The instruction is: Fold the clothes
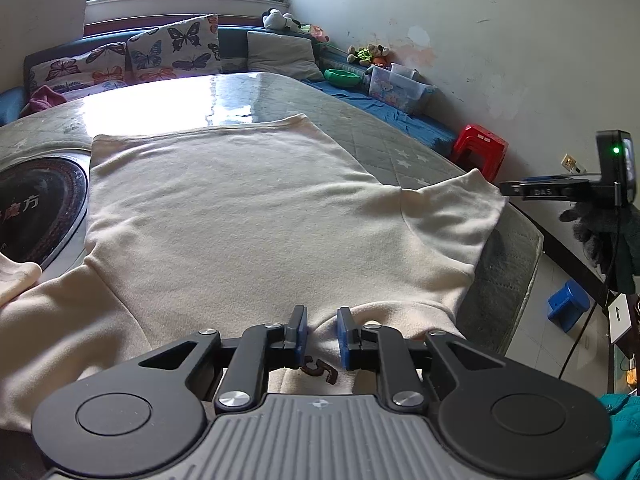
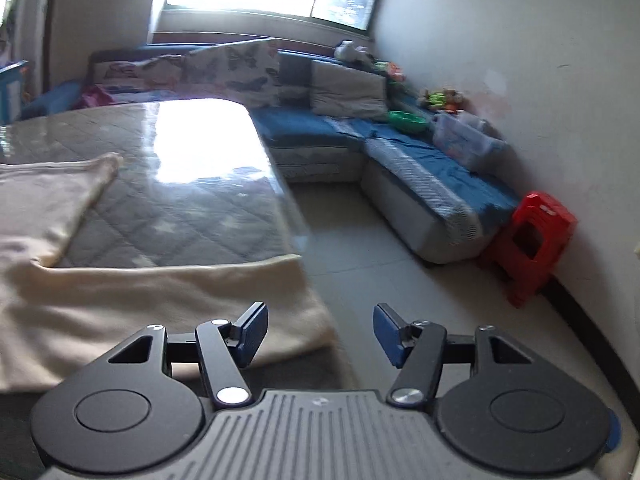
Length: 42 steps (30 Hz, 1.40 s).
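Pinching a small ridge of cream cloth near the neckline, the left gripper (image 1: 322, 330) sits at the bottom centre of its own view, its blue pads close together with the fabric bunched up between them. The garment is a cream shirt (image 1: 240, 216) laid flat across the bench (image 1: 420, 152), which wears a quilted grey cover; the body fills the middle of the frame, the hem lies toward the top, and one short sleeve (image 1: 452, 216) spreads out to the right, reaching to the bench edge. A dark printed mark shows on the cloth just below the pads.

In the right wrist view the right gripper (image 2: 320, 334) stands spread, with nothing between its pads. It hangs at the bottom centre of the frame, at the corner of the sleeve end (image 2: 240, 308), its left pad over the cloth and its right pad over the tiled floor (image 2: 360, 240) beyond. That view is blurred. In the left wrist view the same tool appears at the far right edge, held by a dark-gloved hand (image 1: 600, 228), clear of the sleeve.

By my reading the fold has not begun: the shirt is still fully spread, one hand anchors the collar end, and the other is lining up on the sleeve. The next move calls for the spread gripper to come onto the sleeve's outer edge, close on it cleanly, and carry it inward across the body while the collar hold keeps the shirt from sliding.
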### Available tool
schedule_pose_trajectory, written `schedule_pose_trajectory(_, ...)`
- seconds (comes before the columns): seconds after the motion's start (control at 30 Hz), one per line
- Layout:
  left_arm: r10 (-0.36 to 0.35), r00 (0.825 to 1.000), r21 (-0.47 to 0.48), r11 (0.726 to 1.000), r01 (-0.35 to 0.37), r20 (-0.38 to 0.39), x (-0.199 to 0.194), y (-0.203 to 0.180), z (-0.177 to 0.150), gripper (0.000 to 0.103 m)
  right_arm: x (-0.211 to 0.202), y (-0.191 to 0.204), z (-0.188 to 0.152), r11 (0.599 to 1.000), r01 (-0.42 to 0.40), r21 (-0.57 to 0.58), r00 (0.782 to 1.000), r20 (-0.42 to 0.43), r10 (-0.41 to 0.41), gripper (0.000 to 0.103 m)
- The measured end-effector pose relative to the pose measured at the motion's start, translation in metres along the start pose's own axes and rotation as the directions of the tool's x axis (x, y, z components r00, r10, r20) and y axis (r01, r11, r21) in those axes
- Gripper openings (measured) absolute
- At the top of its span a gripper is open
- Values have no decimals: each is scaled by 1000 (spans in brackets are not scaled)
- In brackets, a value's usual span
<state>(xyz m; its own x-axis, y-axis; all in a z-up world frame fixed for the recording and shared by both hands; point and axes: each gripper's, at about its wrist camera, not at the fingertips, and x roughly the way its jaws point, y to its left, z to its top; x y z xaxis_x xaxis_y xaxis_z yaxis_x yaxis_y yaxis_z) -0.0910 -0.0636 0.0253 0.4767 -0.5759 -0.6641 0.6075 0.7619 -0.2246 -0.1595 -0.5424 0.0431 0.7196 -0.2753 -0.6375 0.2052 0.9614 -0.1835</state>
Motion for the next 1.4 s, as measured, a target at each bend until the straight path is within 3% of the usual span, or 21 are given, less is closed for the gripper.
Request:
schedule_pose_trajectory(0.13,10,1000,-17,1000,-10,3,-3,0,0,20,25,18,12,992,-125,1,992,-21,125,60)
schedule_pose_trajectory(0.2,30,1000,-21,999,-29,8,-8,1,-1,27,35,20,14,987,-159,28,987,-32,160,60)
schedule_pose_trajectory(0.37,111,992,-54,993,-108,62,-32,17,2,28,42,20,26,983,-172,68,985,-22,174,60)
schedule_pose_trajectory(0.5,286,951,-117,955,-272,120,-53,46,11,28,30,31,29,981,-195,22,981,23,194,62)
schedule_pose_trajectory(0.63,439,891,-155,894,-421,115,-55,78,24,26,20,51,27,971,-234,-43,971,42,236,64)
schedule_pose_trajectory(0.7,483,870,-142,872,-469,94,-49,90,27,26,17,57,25,966,-256,-47,965,40,258,64)
schedule_pose_trajectory(0.77,490,869,-101,870,-482,69,-41,96,26,29,15,62,24,962,-268,-56,962,35,270,64)
schedule_pose_trajectory(0.87,526,850,-59,850,-523,30,-26,101,20,28,13,69,22,957,-281,-71,958,30,284,64)
schedule_pose_trajectory(0.9,520,854,-58,853,-518,19,-24,103,18,28,12,71,21,956,-284,-75,958,29,287,64)
schedule_pose_trajectory(1.0,539,842,-65,841,-537,17,-21,108,14,28,11,75,20,954,-288,-84,956,25,291,64)
schedule_pose_trajectory(1.03,546,838,-69,836,-544,15,-22,110,13,26,11,77,20,953,-289,-88,956,25,292,64)
schedule_pose_trajectory(1.1,552,834,-100,831,-548,17,-26,118,11,12,10,78,20,952,-292,-93,955,26,295,64)
schedule_pose_trajectory(1.23,567,820,-220,812,-541,79,-54,132,5,6,6,82,21,949,-298,-101,953,33,303,64)
schedule_pose_trajectory(1.27,577,810,-268,800,-536,104,-67,136,3,6,5,83,22,948,-299,-105,952,35,304,64)
schedule_pose_trajectory(1.4,655,740,-423,721,-549,156,-113,151,-16,5,3,87,25,945,-306,-118,949,38,312,64)
